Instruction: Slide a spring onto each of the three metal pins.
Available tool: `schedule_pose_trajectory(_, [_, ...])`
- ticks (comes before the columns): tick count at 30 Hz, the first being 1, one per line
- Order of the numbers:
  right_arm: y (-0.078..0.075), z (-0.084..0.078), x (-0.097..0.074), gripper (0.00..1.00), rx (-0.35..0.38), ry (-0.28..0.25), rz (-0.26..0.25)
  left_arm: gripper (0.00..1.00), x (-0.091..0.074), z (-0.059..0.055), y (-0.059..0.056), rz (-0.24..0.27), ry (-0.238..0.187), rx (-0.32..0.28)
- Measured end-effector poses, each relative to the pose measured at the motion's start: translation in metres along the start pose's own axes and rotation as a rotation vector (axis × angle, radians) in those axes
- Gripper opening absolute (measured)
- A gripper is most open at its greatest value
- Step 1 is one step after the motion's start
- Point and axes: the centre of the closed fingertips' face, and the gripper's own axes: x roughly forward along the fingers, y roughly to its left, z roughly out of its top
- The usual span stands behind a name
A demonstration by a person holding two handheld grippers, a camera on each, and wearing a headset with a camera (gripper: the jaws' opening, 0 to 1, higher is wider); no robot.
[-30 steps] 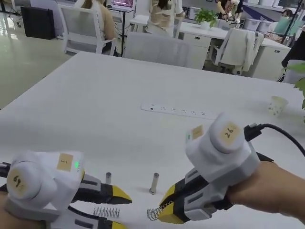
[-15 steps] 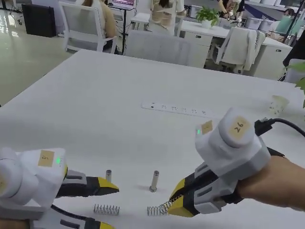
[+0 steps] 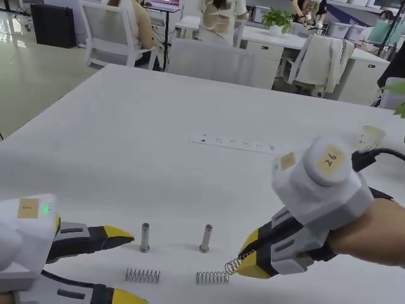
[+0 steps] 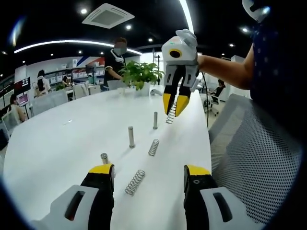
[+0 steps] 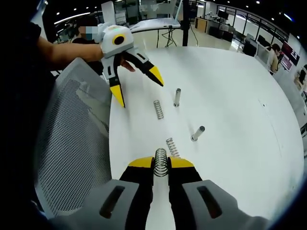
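Plainly the spring (image 5: 161, 170) pinched between the fingers of the right gripper (image 5: 161, 163) is light, thin-wired and bendy, apt to buckle or flick loose if squeezed at mid-coil; a hold near one end, as here, should leave the free end open for a pin. In the head view its long axis slants from the fingertips toward the lower left, down at the bench (image 3: 190, 107), close over a second spring (image 3: 212, 277) lying flat; a pin (image 3: 206, 238) and a second pin (image 3: 145, 237) stand upright at lower centre. At lower left the left gripper (image 3: 117, 266) holds nothing, its fingers spread wide.
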Motion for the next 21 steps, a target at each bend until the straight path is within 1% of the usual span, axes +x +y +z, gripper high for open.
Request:
schedule_pose_trajectory(5, [-0.002,-0.002,-0.004,0.09,0.004,0.007,-0.008,0.57,-0.004,-0.001,0.006,0.032,-0.018,-0.022])
schedule_pose_trajectory(8, [-0.004,-0.004,-0.006,0.09,0.008,0.015,-0.012,0.61,-0.005,-0.003,0.008,0.044,-0.021,-0.039])
schedule_pose_trajectory(11, [-0.005,-0.006,-0.009,0.09,0.012,0.025,-0.015,0.62,-0.007,-0.005,0.01,0.051,-0.021,-0.041])
schedule_pose_trajectory(21, [-0.013,-0.01,-0.024,0.09,0.023,0.049,-0.032,0.72,-0.006,-0.009,0.011,0.059,-0.025,-0.049])
